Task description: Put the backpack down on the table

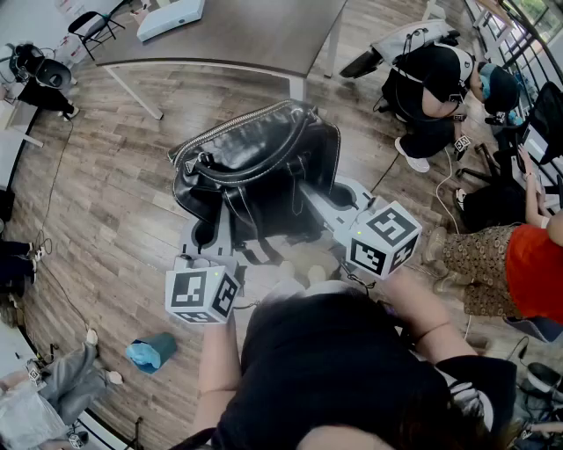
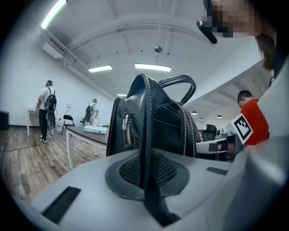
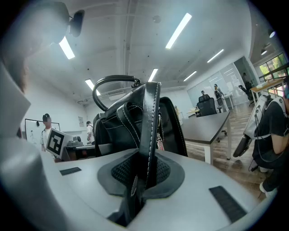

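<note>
A black leather backpack [image 1: 255,167] hangs in the air over the wooden floor, just short of the grey table [image 1: 246,35]. My left gripper [image 1: 218,230] is shut on one thin black shoulder strap [image 2: 145,135], which runs up between its pads to the bag [image 2: 167,122]. My right gripper [image 1: 315,198] is shut on the other strap [image 3: 150,126], a wider stitched one that leads to the bag [image 3: 117,126]. In the gripper views the left gripper [image 2: 146,169] and right gripper [image 3: 146,173] each point nearly level. The bag's top handle [image 2: 183,88] stands upright.
A white box [image 1: 171,18] lies on the table's far left. People sit and crouch at the right [image 1: 440,79], one in red [image 1: 528,264]. A blue object [image 1: 151,352] lies on the floor at lower left. A table leg [image 1: 132,92] stands left of the bag.
</note>
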The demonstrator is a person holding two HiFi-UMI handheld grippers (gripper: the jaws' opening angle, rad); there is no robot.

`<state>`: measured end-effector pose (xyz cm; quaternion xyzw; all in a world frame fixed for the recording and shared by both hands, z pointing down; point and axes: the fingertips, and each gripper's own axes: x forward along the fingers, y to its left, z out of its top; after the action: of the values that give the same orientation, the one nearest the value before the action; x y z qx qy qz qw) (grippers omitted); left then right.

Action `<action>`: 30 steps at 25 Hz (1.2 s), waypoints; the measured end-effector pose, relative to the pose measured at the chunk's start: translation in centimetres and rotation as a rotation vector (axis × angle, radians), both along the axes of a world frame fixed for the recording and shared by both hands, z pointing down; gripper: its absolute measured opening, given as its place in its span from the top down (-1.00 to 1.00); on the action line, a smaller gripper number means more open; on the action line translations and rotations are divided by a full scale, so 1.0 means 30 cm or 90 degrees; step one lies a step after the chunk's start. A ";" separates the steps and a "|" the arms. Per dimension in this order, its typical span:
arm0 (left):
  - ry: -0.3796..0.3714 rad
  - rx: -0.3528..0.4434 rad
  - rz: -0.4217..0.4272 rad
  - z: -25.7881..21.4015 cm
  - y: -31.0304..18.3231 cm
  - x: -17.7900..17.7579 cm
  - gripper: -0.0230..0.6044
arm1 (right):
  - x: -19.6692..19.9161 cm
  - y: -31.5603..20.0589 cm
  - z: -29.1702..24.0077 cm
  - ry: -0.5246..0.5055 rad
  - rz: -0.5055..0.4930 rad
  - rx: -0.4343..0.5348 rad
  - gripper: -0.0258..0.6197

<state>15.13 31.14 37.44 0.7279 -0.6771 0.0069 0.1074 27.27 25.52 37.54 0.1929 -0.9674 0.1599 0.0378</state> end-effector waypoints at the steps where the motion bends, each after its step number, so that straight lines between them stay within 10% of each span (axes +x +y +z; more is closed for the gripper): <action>1: -0.006 -0.001 -0.002 0.004 0.002 -0.001 0.80 | -0.001 0.001 0.005 0.001 0.001 -0.002 0.77; 15: -0.016 -0.012 0.002 0.039 -0.011 -0.018 0.80 | -0.020 -0.011 0.047 0.015 0.010 -0.014 0.76; 30: 0.005 -0.019 0.009 0.044 -0.015 -0.300 0.80 | -0.294 0.000 0.046 0.041 0.007 -0.037 0.76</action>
<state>6.14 30.68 38.75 0.7312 -0.6712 0.0149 0.1211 18.44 25.51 38.92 0.2021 -0.9595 0.1819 0.0736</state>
